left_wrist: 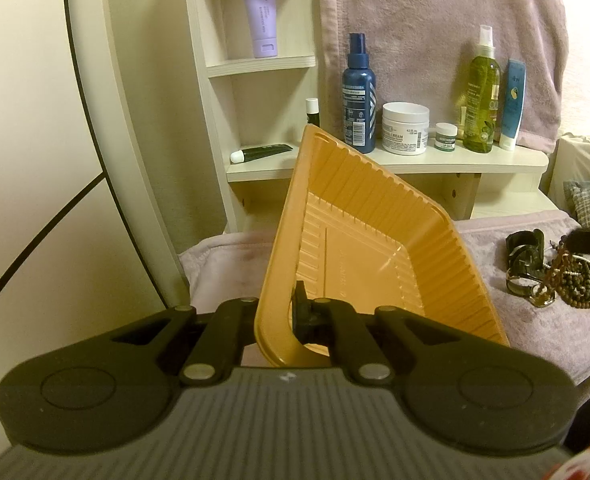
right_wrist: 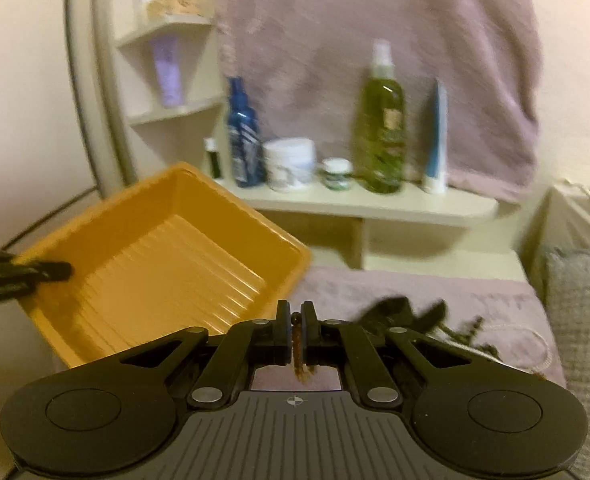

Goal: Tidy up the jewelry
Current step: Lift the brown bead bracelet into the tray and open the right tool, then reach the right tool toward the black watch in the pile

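Sorting jewelry over a pink blanket [left_wrist: 555, 320].
Left gripper [left_wrist: 283, 312] clenched on tilted orange tray [left_wrist: 359, 248]; right gripper [right_wrist: 295, 320] clenched on brown beaded strand [right_wrist: 296, 344].

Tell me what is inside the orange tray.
The orange tray shows only its bare ribbed floor, no jewelry. The left claw grips its near rim and hides that corner.

Left gripper [left_wrist: 283, 312] pinches the rim of the orange tray [left_wrist: 359, 240], tilting it up; right gripper [right_wrist: 294, 332], beside the tray, is clamped on a brown beaded strand [right_wrist: 296, 344]
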Motion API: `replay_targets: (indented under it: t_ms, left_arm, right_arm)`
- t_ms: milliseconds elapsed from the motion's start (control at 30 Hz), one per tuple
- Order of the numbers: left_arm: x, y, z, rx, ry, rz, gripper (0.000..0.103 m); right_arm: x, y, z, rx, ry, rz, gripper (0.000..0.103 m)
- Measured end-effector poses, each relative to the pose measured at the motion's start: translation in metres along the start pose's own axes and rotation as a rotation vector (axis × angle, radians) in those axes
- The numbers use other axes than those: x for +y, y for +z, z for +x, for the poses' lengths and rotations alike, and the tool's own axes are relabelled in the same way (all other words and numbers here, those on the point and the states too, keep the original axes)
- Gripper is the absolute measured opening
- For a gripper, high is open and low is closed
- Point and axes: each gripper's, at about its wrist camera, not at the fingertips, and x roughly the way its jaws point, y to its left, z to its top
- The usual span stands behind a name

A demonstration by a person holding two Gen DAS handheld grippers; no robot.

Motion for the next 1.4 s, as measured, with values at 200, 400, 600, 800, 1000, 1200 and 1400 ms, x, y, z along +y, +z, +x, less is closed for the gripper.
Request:
replay_targets:
  t_ms: [200, 400, 600, 800, 1000, 1200, 1400]
  left_arm:
    - [0.001, 0.0, 0.0, -0.002, 0.0, -0.005, 0.005]
    - [0.002, -0.001, 0.0, -0.001, -0.003, -0.012, 0.005]
    - [0.003, -0.001, 0.0, 0.0, -0.004, -0.017, 0.005]
    - [0.003, -0.001, 0.0, -0.001, -0.004, -0.018, 0.005]
    - [0.002, -0.001, 0.0, 0.0, -0.002, -0.014, 0.005]
    - [0.001, 0.0, 0.0, 0.0, -0.003, -0.012, 0.005]
    - [0.0, 0.0, -0.001, 0.001, 0.001, -0.009, 0.005]
  right_arm:
    - [0.029, 0.018, 0.004, -0.026, 0.13, -0.023, 0.004]
    - [0.05, 0.017, 0.022, 0.011, 0.24, -0.047, 0.004]
    - [0.048, 0.013, 0.023, -0.006, 0.24, -0.032, 0.045]
    - [0.013, 0.001, 0.013, 0.006, 0.11, 0.03, 0.046]
    - [-0.025, -0.034, 0.011, 0.087, -0.057, 0.08, 0.046]
    - [-0.046, -0.053, 0.016, 0.132, -0.163, 0.047, 0.046]
    - [-0.047, -0.056, 0.034, 0.146, -0.16, -0.072, 0.046]
